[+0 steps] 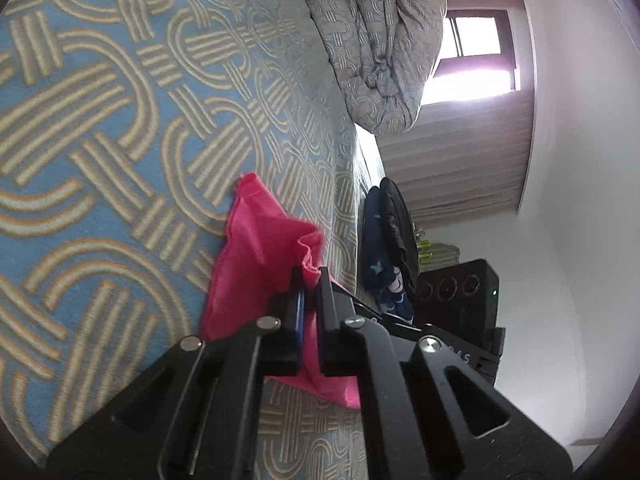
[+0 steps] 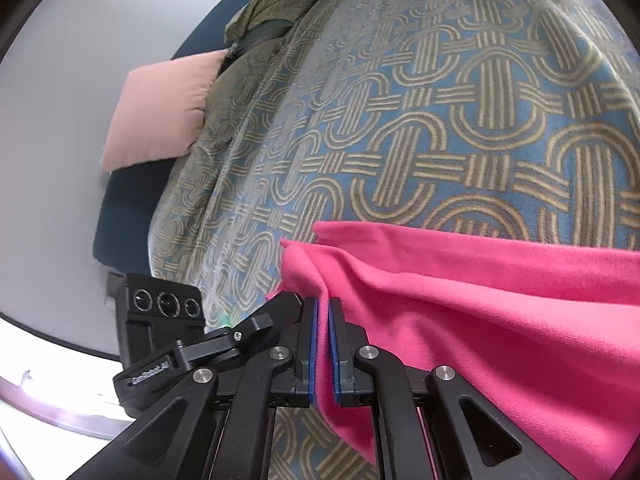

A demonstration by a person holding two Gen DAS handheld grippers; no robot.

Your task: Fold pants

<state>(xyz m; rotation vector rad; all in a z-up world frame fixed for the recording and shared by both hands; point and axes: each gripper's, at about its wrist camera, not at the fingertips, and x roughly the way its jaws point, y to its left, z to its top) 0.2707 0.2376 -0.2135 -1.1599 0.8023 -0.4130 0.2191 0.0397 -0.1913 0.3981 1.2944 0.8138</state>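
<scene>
Writing: we read "CanRobot.AI" on the black camera block (image 2: pixel 160 320); the lettering is small.
Left gripper (image 1: pixel 311 280): we see it pinching a bunched edge of the pink pants (image 1: pixel 256 264).
Right gripper (image 2: pixel 323 308): nearly closed, clamping a pants fold (image 2: pixel 480 312).
Pants: on the patterned bedspread (image 2: pixel 400 140).
Hidden: pants cut off at the frame edge.

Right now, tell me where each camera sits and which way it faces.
Left wrist: on the left gripper, rolled sideways, looking along the blue patterned bedspread toward the window; its black fingers pinch the pink fabric pants.
Right wrist: on the right gripper, looking across the bed toward a pale pink pillow; fingers clamp the pants.
Shared: pants, bedspread.
</scene>
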